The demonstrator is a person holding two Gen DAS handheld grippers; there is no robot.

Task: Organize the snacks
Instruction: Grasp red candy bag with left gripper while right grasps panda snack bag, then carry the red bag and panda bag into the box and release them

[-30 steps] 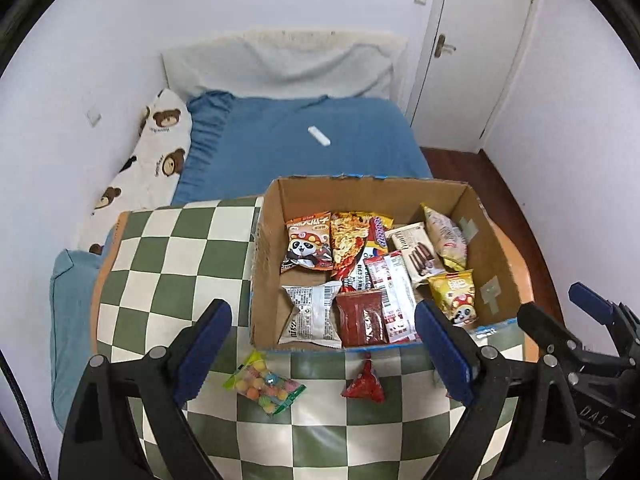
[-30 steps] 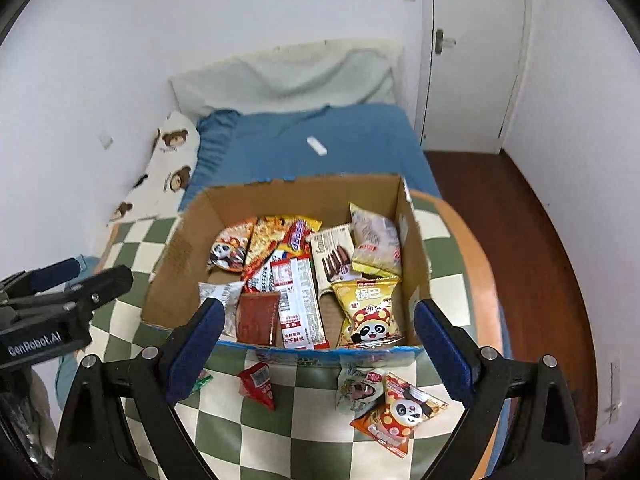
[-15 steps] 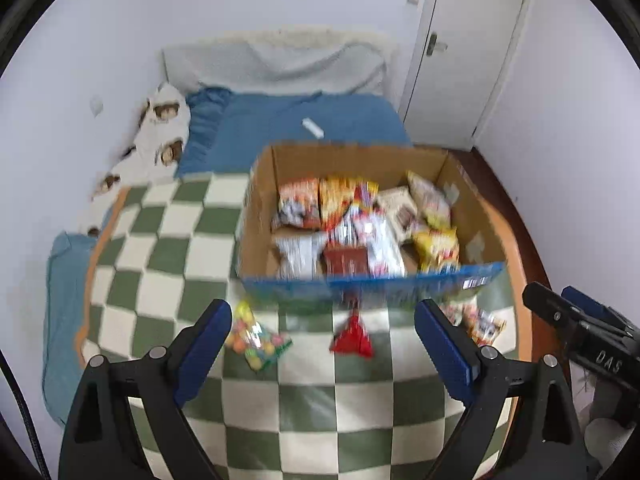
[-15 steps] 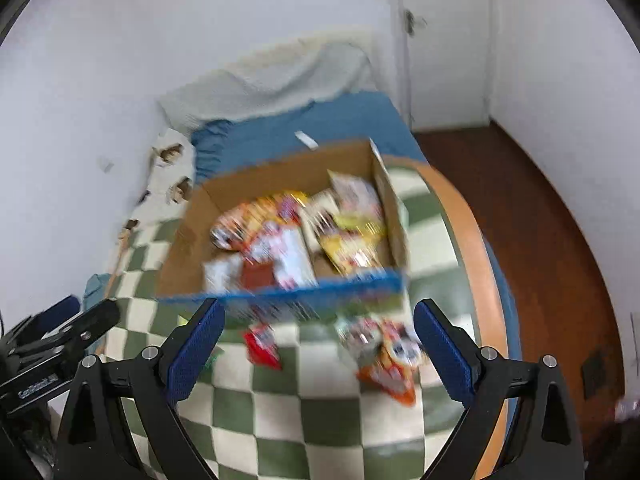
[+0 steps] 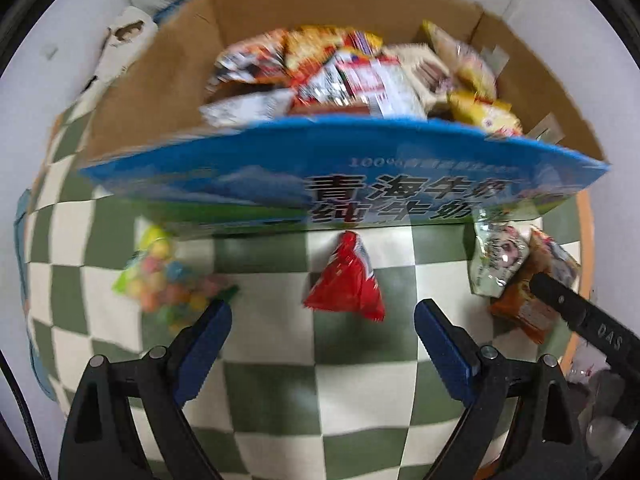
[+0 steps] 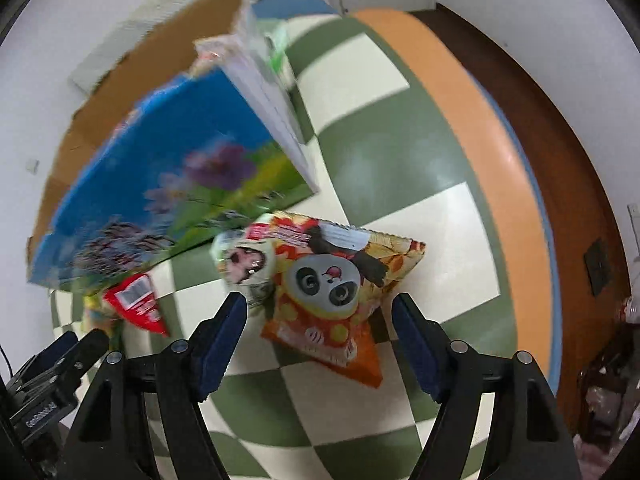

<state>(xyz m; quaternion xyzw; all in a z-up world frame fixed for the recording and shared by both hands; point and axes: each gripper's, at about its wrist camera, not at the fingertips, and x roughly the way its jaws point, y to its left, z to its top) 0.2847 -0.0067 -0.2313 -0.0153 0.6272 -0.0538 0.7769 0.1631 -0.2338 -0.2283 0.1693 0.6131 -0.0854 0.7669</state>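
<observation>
From the left wrist, the left gripper point(image 5: 322, 322) hangs with jaws wide apart, a red packet point(image 5: 346, 280) lying between them on the checked cloth point(image 5: 360, 392), the box point(image 5: 344, 184) at twelve o'clock. From the right wrist, the right gripper point(image 6: 320, 320), jaws just closing yet still apart, brackets the panda bag point(image 6: 332, 300), untouched.

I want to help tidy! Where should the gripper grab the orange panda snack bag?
Probably from above, across the panda bag's puffy middle. It lies flat on the checkered table, partly over a pale packet, so only its top is free. The right gripper, jaws just closing but not touching, already straddles it.
</observation>
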